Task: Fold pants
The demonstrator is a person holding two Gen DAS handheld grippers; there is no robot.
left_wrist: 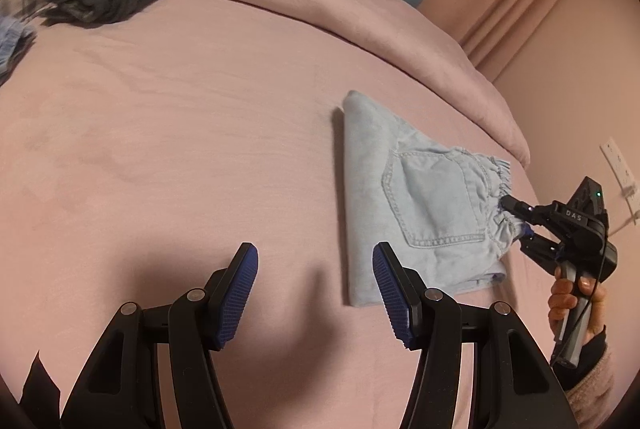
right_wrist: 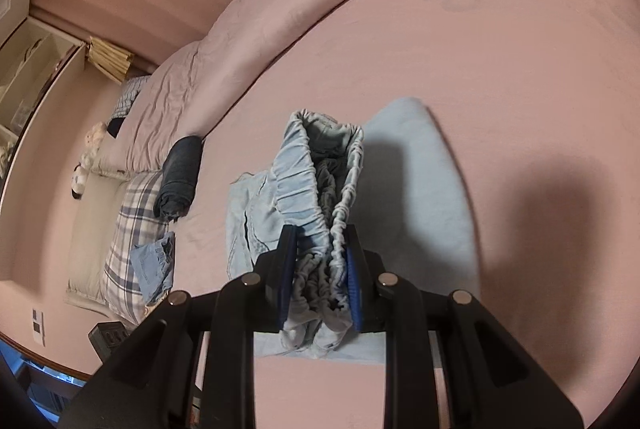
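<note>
**Right gripper pinches the waistband, fold nearly home**

The right black two-finger gripper with blue ribbed pads (right_wrist: 320, 281) is clamped on the gathered elastic waistband of the pale blue denim pants (left_wrist: 420, 205), and from its own camera the bunched layers are squeezed tight between the pads. The left black two-finger gripper with blue ribbed pads (left_wrist: 316, 293) hangs over bare sheet just beside the near edge of the pants, jaws standing apart with nothing between them.

The pants lie on the pink bed sheet (left_wrist: 180, 149), towards the edge where the rolled pink duvet (left_wrist: 360, 1) runs. They look well folded down already: a compact wedge, back pocket with its pale stitching facing up, the far end tapering to a rounded point, the elastic ruffled at the held end.

My read: this is a late step, the waistband end being carried or set into place. The next move calls for laying that bunched edge flat, in line with the layers beneath, before letting go. The free left gripper could steady the near corner so the stack does not slide. The denim looks soft and limp, so a lifted end may drag the layers askew.
</note>
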